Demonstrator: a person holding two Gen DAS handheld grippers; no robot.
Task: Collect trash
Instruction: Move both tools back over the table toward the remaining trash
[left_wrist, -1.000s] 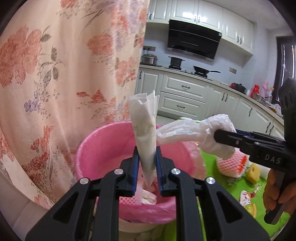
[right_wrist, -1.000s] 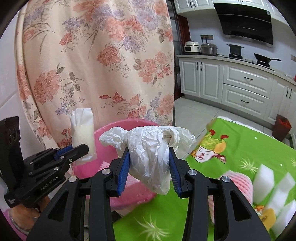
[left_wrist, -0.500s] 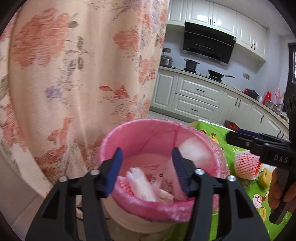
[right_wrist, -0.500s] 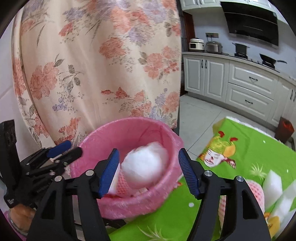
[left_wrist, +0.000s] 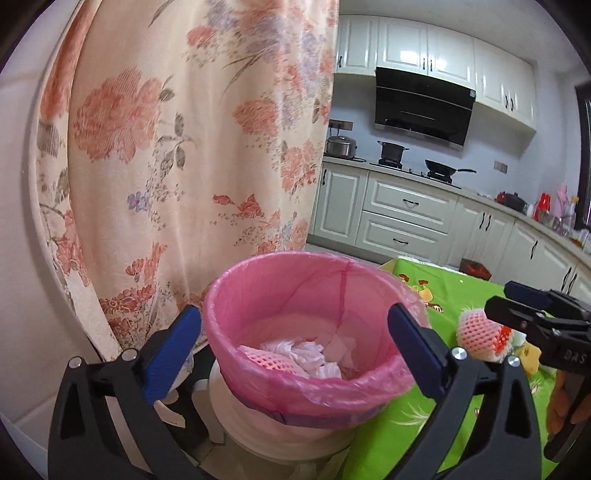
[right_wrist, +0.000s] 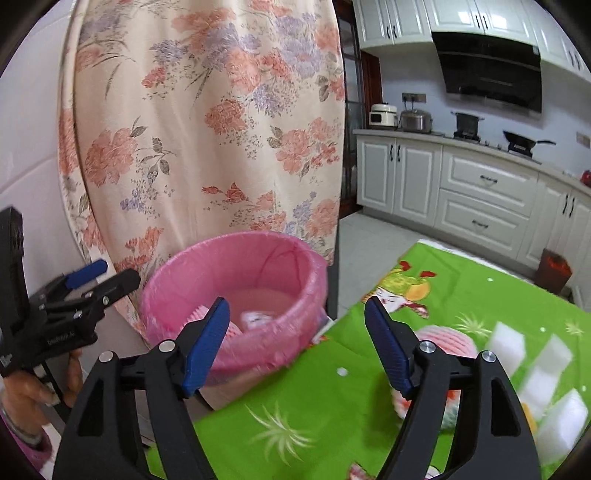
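Trash, crumpled white plastic and pink foam netting (left_wrist: 269, 360), lies in the round pink-lined bin (left_wrist: 314, 384) off the green table's (right_wrist: 332, 398) corner. We have just been opening our left gripper (left_wrist: 293, 343) and right gripper (right_wrist: 295, 336); both stand apart and empty, free for the pink foam-netted fruit sleeve (left_wrist: 476, 338) on the table.

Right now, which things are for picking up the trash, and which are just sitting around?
For the job:
- pink-lined bin
- crumpled white trash inside it
- foam fruit net on the green tablecloth
- white foam blocks

Just sitting around:
- flowered curtain
- pots on the stove
- kitchen cabinets
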